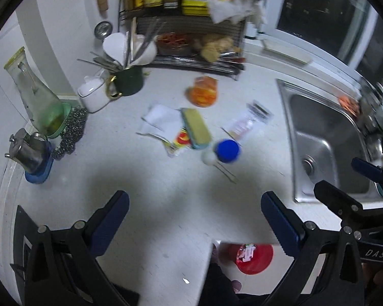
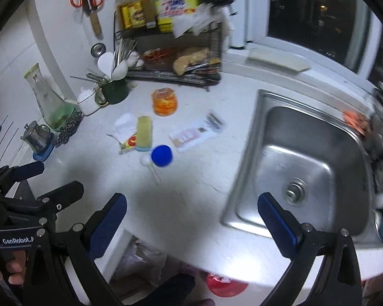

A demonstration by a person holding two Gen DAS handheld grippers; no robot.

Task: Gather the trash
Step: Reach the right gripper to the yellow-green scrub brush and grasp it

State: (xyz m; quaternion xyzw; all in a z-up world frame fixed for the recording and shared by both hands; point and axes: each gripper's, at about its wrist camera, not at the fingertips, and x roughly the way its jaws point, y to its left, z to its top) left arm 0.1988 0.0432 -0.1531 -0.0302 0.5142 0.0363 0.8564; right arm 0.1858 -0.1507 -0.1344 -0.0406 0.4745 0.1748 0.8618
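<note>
Litter lies mid-counter: a white and red wrapper (image 1: 166, 127) (image 2: 126, 134) under a yellow sponge (image 1: 196, 127) (image 2: 143, 134), a pink and white packet (image 1: 250, 121) (image 2: 196, 134), a blue bottle cap (image 1: 226, 151) (image 2: 161, 155) beside a small white ball (image 1: 208, 157) (image 2: 145, 160), and an orange jar (image 1: 203, 91) (image 2: 165, 102). My left gripper (image 1: 195, 216) hangs open above the counter's front part, nothing between its fingers. My right gripper (image 2: 191, 218) is open too, over the counter beside the sink (image 2: 306, 163). A red bin (image 1: 255, 258) (image 2: 227, 285) sits on the floor below the counter edge.
A wire rack (image 1: 191, 43) with bottles and food stands at the back wall. A green mug of utensils (image 1: 127, 79), a white pot (image 1: 93, 94), a glass carafe (image 1: 35, 97), a steel scourer (image 1: 72, 130) and a small metal jug (image 1: 30, 150) line the left. A steel sink (image 1: 326, 142) lies right.
</note>
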